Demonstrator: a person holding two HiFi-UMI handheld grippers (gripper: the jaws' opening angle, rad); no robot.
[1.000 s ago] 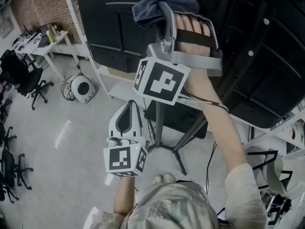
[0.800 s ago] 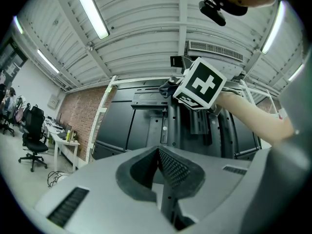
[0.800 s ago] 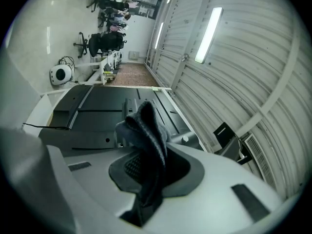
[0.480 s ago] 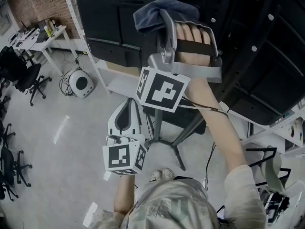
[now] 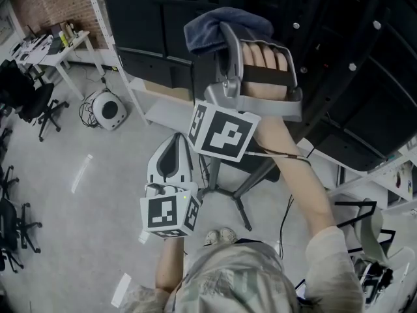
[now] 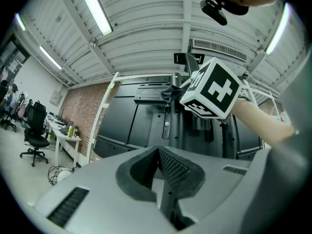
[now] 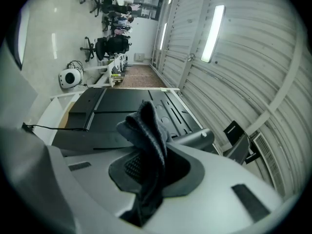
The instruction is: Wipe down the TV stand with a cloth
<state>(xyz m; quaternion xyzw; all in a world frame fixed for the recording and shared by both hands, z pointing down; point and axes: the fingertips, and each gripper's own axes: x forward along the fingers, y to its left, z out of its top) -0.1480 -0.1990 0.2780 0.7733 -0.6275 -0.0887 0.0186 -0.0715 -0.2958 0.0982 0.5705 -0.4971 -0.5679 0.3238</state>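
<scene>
A dark blue cloth (image 5: 210,26) is bunched in my right gripper (image 5: 227,30), which is shut on it and raised against the black back panel of the TV stand (image 5: 153,41). In the right gripper view the cloth (image 7: 147,130) stands up between the pads of the right gripper (image 7: 150,165), with the black panel (image 7: 107,108) just beyond. My left gripper (image 5: 176,145) hangs lower, over the stand's pole and tripod legs (image 5: 228,197). The left gripper (image 6: 160,165) is shut with nothing in it and points up at the stand's black column (image 6: 174,126).
A white desk (image 5: 64,52) and black office chairs (image 5: 29,103) stand at the far left. A round white device (image 5: 108,113) with a cable lies on the floor. A white frame post (image 5: 124,77) runs beside the stand. More cables (image 5: 287,223) trail at the lower right.
The right gripper with the cloth has drifted slightly down and to the right along the black panel. The left gripper has barely moved.
</scene>
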